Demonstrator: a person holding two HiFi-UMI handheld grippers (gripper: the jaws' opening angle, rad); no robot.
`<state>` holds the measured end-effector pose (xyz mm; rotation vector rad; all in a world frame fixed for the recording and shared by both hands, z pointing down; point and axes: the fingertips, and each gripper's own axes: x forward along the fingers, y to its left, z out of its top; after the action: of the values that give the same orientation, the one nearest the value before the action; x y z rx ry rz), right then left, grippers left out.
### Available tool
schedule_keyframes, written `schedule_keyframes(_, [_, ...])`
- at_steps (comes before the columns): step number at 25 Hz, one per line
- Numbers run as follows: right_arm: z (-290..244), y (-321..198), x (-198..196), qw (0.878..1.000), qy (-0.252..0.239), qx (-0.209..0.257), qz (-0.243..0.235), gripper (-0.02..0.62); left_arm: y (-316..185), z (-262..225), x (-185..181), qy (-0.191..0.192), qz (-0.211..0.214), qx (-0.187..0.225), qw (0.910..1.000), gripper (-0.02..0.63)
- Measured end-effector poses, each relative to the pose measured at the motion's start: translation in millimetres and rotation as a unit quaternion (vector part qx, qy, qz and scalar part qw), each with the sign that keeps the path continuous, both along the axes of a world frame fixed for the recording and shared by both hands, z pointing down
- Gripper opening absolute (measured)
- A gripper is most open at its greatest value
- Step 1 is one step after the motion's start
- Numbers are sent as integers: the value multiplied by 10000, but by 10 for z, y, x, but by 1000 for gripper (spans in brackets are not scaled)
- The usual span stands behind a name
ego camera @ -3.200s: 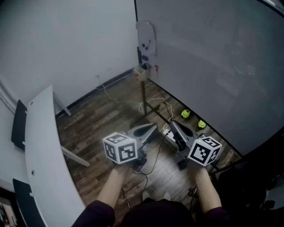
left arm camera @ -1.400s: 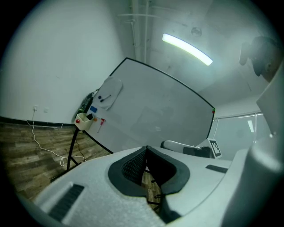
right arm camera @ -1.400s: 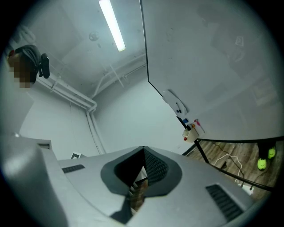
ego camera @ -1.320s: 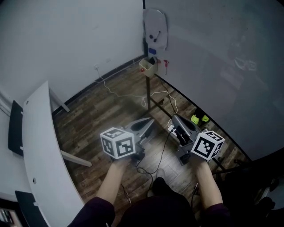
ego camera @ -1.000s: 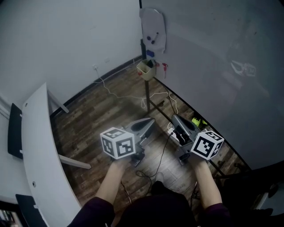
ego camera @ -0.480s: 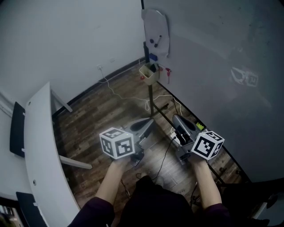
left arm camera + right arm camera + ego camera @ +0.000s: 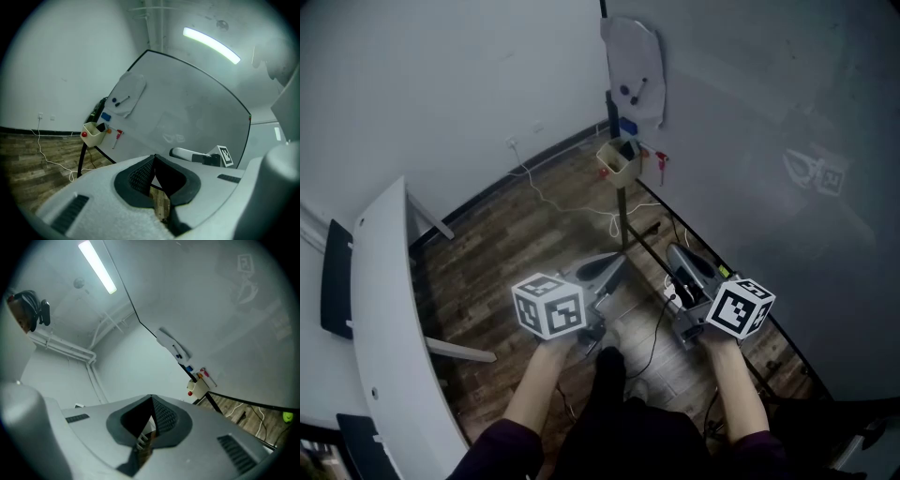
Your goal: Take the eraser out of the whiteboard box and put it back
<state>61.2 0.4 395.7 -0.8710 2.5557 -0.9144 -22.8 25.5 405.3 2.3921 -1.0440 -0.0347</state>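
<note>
A small cream whiteboard box (image 7: 619, 161) hangs at the lower edge of the whiteboard (image 7: 769, 141), on top of a black stand. Something dark stands inside the box (image 7: 93, 133); I cannot tell whether it is the eraser. On the board just above it sits a blue block (image 7: 627, 127). Held side by side over the wooden floor, my left gripper (image 7: 614, 265) and right gripper (image 7: 675, 253) both point toward the box, well short of it. Each one's jaws meet at the tips, with nothing between them (image 7: 153, 157) (image 7: 151, 397). The box (image 7: 199, 387) also shows in the right gripper view.
A white sheet (image 7: 635, 56) with small magnets is stuck on the board above the box, and a red-tipped item (image 7: 661, 159) hangs beside it. White cables (image 7: 572, 202) trail over the floor round the stand's leg (image 7: 623, 220). At the left runs a curved white table (image 7: 384, 309).
Both grippers have been carried forward toward the whiteboard, still shut and side by side. The box and board now sit a little nearer and lower in the head view.
</note>
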Motion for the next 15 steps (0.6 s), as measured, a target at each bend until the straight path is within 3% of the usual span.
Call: schedule_keyframes(15, [115,-881,-387,10000,29,-91,29,3,-926,119,-316,45,86,-107,9999,6])
